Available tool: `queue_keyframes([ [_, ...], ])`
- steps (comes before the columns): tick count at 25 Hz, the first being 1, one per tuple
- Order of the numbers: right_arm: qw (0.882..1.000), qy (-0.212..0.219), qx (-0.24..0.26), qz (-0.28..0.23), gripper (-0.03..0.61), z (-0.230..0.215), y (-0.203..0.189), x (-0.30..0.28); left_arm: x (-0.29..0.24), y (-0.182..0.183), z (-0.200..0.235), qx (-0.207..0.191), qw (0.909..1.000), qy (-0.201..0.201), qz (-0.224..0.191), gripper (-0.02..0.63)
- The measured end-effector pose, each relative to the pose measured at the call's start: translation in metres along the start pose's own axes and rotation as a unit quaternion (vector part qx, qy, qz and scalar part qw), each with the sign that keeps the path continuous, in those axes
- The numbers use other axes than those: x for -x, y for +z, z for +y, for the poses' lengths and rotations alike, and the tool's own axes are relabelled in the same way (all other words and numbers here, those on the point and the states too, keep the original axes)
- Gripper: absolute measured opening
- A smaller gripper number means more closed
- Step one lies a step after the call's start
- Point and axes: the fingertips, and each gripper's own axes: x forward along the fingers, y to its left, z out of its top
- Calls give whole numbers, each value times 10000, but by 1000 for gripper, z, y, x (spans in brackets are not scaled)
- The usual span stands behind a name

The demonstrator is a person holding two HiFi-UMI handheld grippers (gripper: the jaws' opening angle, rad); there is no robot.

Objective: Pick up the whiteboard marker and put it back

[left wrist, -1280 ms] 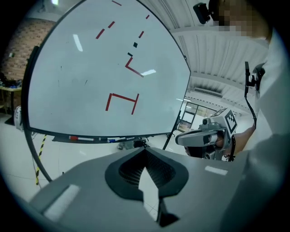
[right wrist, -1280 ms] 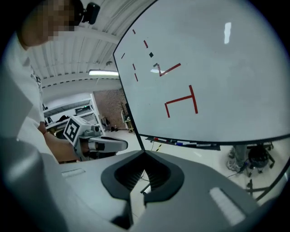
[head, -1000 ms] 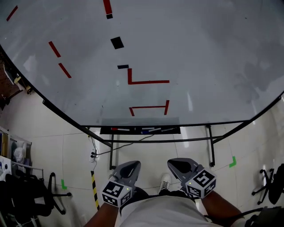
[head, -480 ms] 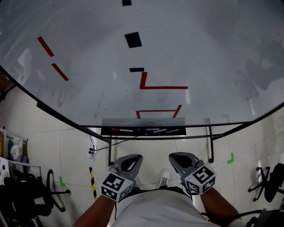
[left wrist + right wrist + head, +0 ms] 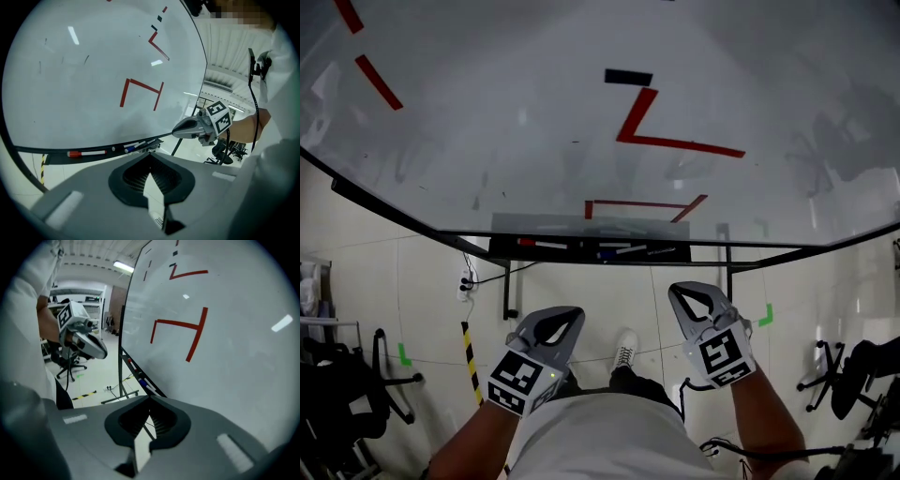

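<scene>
A black tray runs along the whiteboard's lower edge and holds several markers. A white marker with a red cap lies at its left, also seen in the left gripper view. A blue-capped marker lies near the middle. My left gripper hangs below the tray, apart from it, shut and empty. My right gripper is level with it on the right, also shut with nothing in it. The tray's markers show ahead of its jaws.
Red and black tape marks are stuck on the board. The board's black stand legs and a cable with a power strip are under it. Yellow-black floor tape, green floor marks and office chairs surround me.
The view has swung closer to the board, so the tray sits higher in frame. Both grippers have risen slightly toward the tray and spread apart; both stay shut.
</scene>
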Motion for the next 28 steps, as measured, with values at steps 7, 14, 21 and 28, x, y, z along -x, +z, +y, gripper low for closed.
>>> queue_keyframes([
  [7, 9889, -125, 1341, 624, 48, -18, -11, -34, 3, -13, 6, 194, 9998, 83, 46, 14],
  [14, 9649, -133, 2349, 1165, 47, -29, -22, -75, 6, -26, 16, 451, 9987, 211, 108, 14],
  [21, 9477, -8, 2752, 1618, 46, -26, -37, -96, 7, -34, 27, 714, 9968, 332, 121, 14],
  [28, 9402, 182, 2825, 1895, 78, -27, -42, -106, 6, -38, 32, 863, 9955, 385, 105, 14],
])
